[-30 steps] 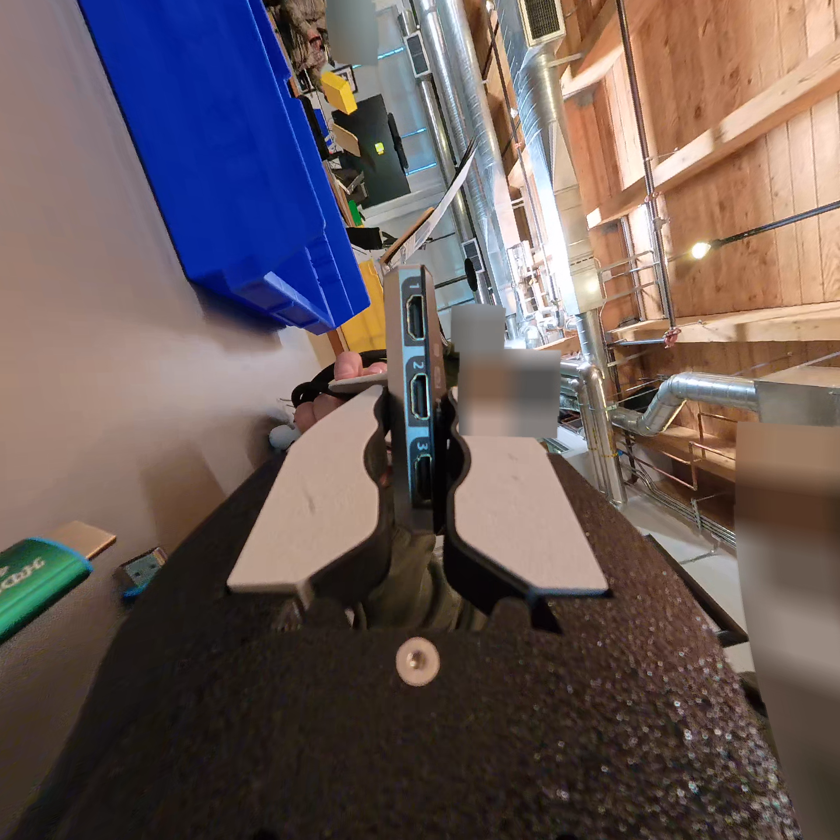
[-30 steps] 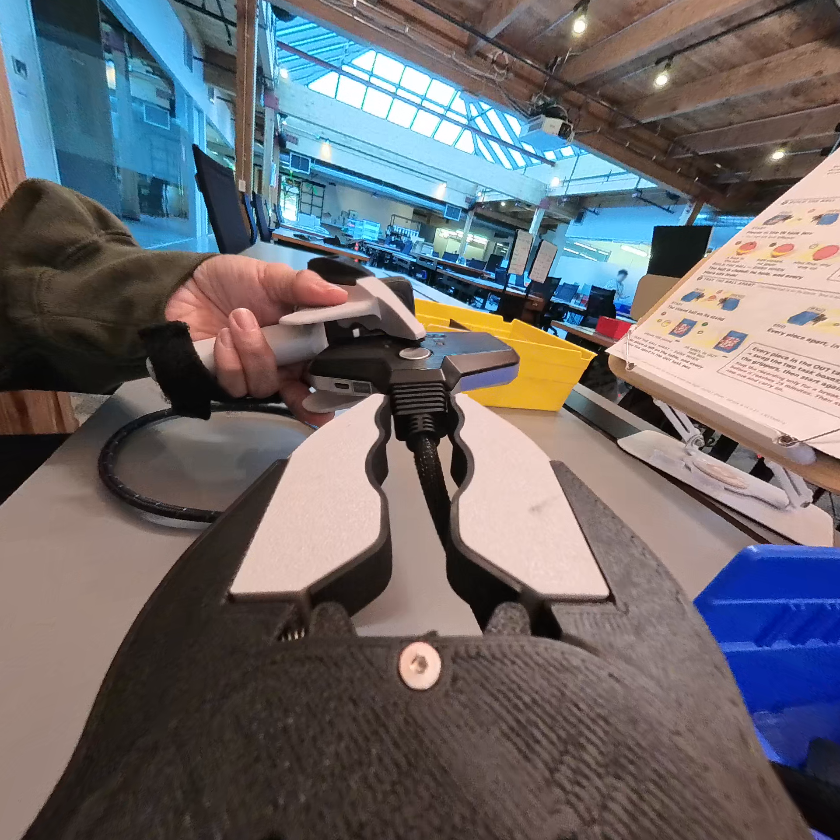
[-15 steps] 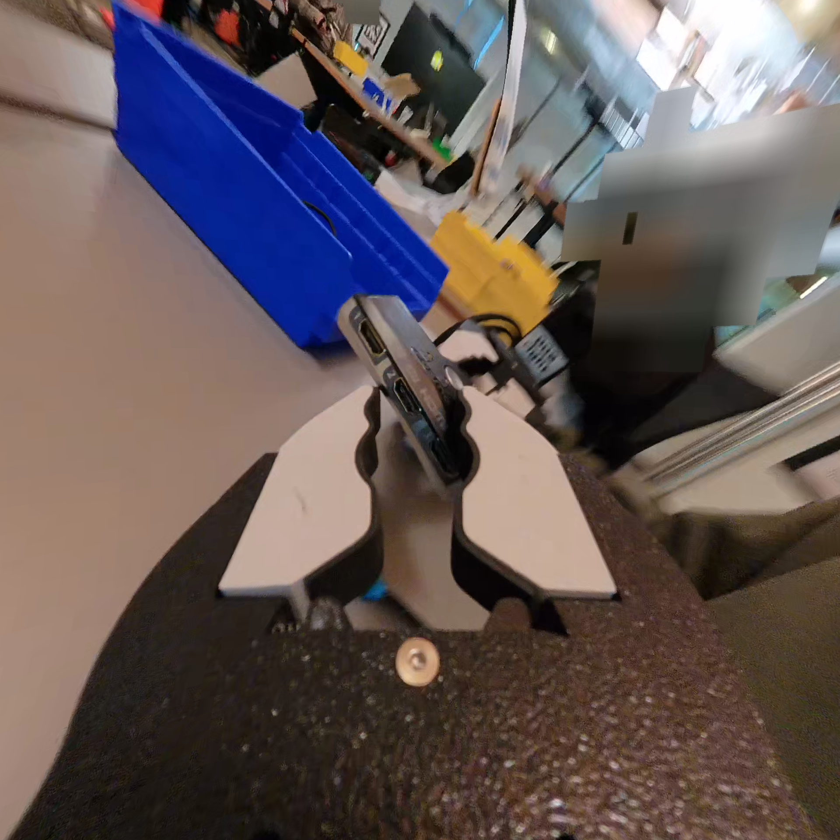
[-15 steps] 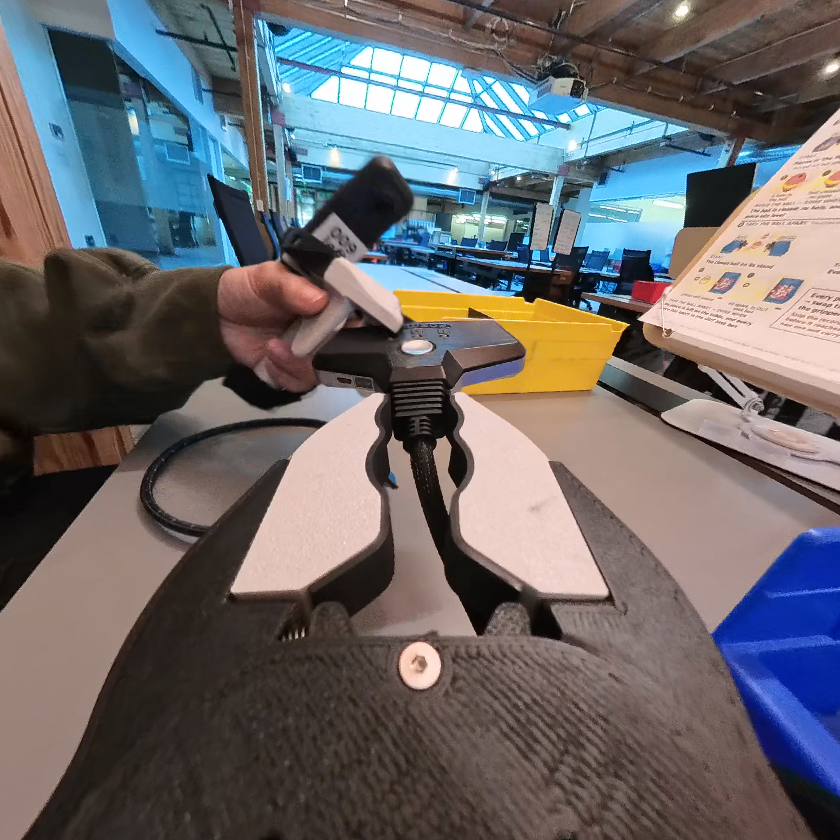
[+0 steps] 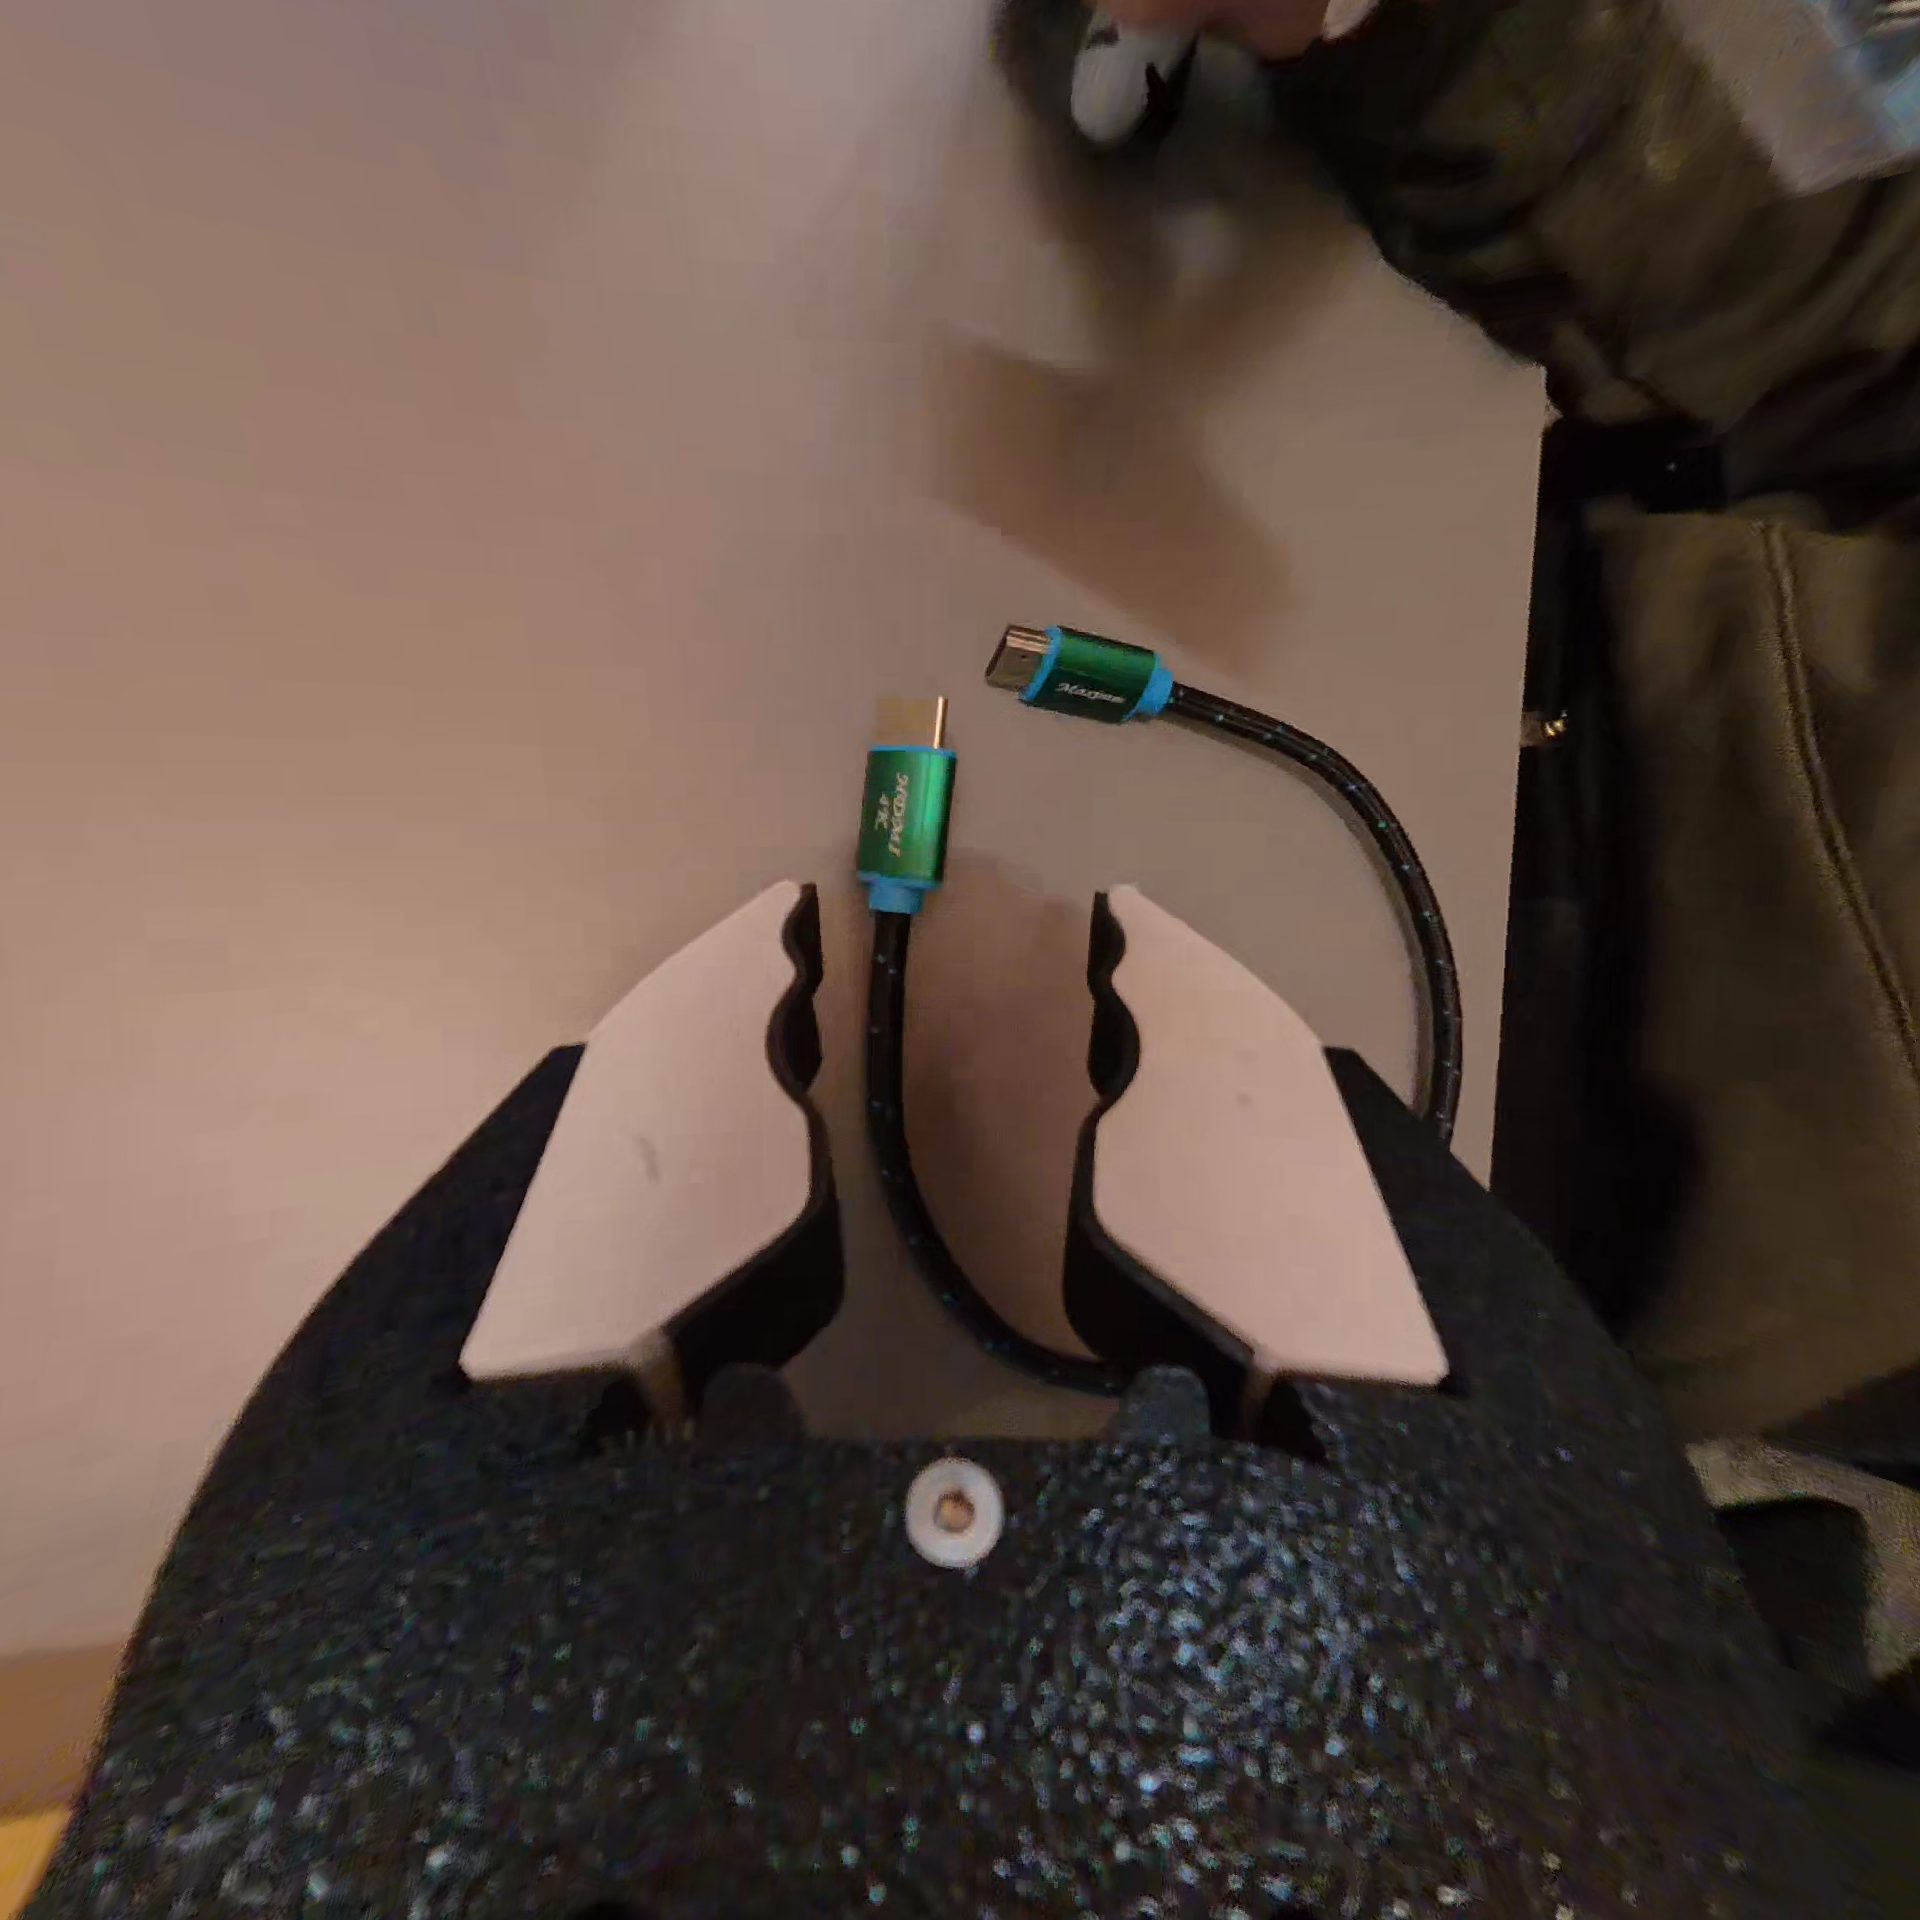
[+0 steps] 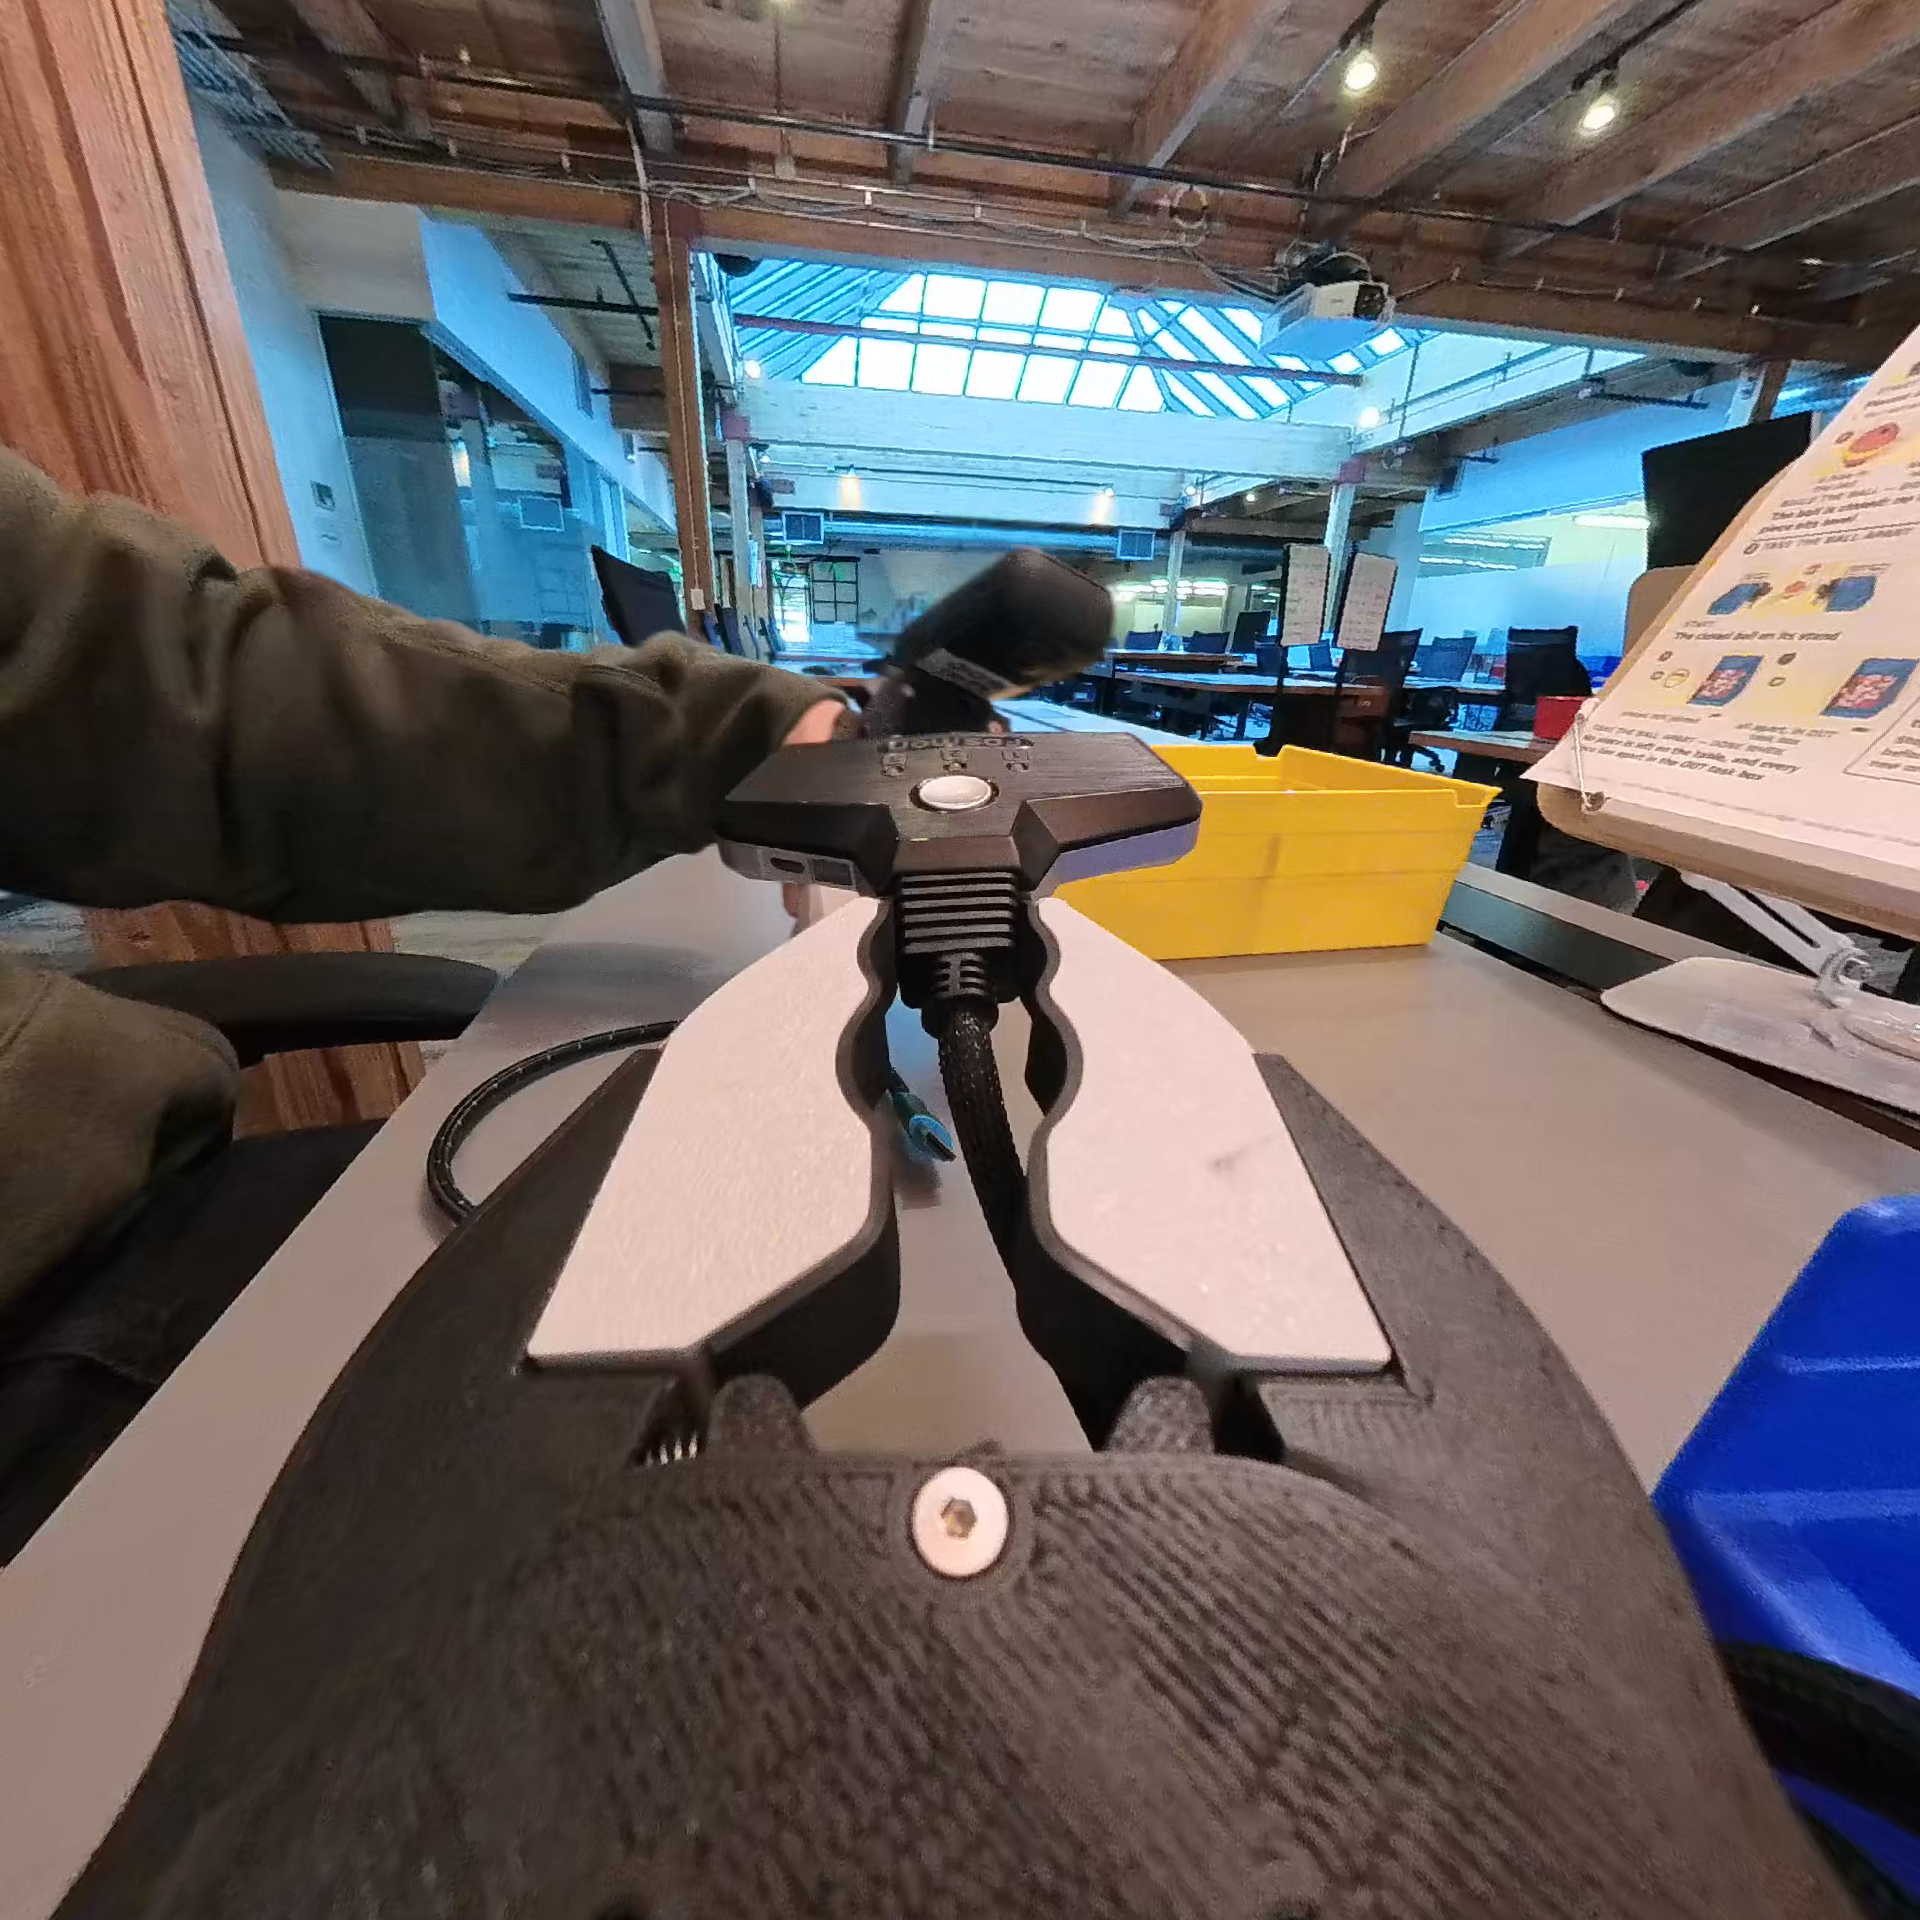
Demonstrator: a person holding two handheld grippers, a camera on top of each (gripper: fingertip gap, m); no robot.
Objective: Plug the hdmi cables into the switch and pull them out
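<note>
Right wrist view puts the grey table [image 6: 1455, 1091] widest, with a yellow bin [image 6: 1299, 862] at its far side. Above it the right gripper [image 6: 956, 935] is clamped on the ribbed neck of the black switch [image 6: 956, 810], holding it level so its ports likely face the other hand. The left gripper [image 5: 951, 914] hangs spread and empty over two green HDMI plugs, the nearer [image 5: 902, 821] lined up between its fingers, the other [image 5: 1081, 675] just beside.

Dim tabletop, bright skylight, edge blur
</note>
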